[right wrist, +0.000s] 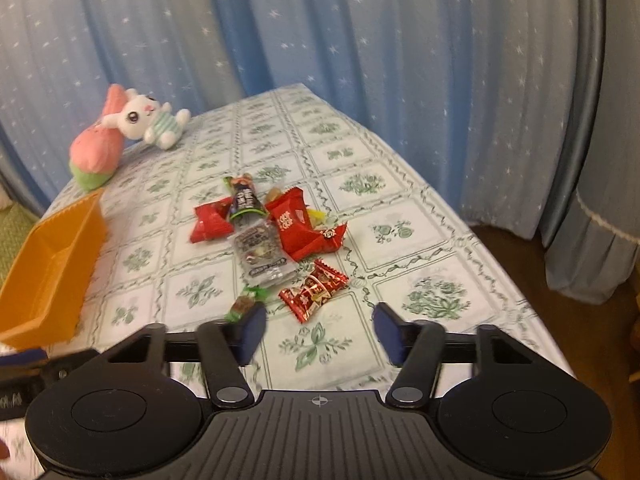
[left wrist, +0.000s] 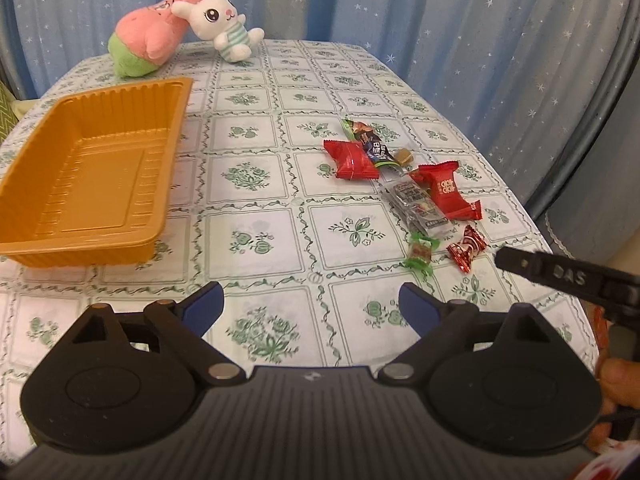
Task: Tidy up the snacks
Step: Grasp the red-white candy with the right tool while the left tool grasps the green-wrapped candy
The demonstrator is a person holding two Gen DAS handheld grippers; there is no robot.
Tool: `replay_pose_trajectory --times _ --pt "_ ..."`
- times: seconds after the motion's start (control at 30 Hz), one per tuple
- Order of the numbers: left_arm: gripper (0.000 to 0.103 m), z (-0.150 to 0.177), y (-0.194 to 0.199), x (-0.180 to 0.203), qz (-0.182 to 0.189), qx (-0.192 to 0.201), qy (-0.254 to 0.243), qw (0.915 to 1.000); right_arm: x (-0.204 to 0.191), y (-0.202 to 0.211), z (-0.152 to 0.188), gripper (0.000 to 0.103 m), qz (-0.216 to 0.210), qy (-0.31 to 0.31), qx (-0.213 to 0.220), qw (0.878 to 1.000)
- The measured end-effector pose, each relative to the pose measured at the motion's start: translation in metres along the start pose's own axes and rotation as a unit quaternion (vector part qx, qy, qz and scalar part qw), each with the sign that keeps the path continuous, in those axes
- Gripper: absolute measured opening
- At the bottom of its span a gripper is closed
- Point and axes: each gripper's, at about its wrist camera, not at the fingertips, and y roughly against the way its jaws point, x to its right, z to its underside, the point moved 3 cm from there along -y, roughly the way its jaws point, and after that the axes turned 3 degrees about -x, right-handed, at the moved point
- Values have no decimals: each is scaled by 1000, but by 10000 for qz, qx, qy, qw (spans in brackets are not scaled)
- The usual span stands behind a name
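Observation:
An empty orange tray stands at the table's left; its corner also shows in the right wrist view. Several wrapped snacks lie in a loose pile on the right: a red packet, another red packet, a clear packet, a small red candy and a small green candy. In the right wrist view the red candy lies just ahead of my right gripper, which is open and empty. My left gripper is open and empty over bare cloth, right of the tray.
Two plush toys, a pink one and a white rabbit, sit at the table's far left corner. The table has a green-patterned cloth. Blue star curtains hang behind. The table's right edge drops to the floor.

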Motion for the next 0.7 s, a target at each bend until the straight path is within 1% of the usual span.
replay_pose_trajectory --times 0.07,0.13,0.3,0.4,0.47,0.6,0.7 --pt "92 -3 -9 1 18 -4 -15 10000 0 -7 -2 54 -32 -31 -8 10000" --pt "91 -5 -16 1 16 1 -29 10000 1 -29 -6 53 -66 -78 -104 9999" --pt "91 -9 -31 -4 50 -3 22 10000 9 -58 -10 48 66 -274 -210 9994" --pt "91 -10 -37 -4 100 -25 56 9999 7 -68 -12 47 152 -213 -213 9994" --pt "91 -10 -40 -4 136 -33 64 9999 2 -72 -13 46 276 20 -175 9995" --pt "91 -8 -42 -4 193 -53 66 9998 -12 -75 -7 43 601 785 -227 9948" --pt "91 -7 -45 -4 204 -61 46 9998 -14 -73 0 35 713 985 -217 9923"
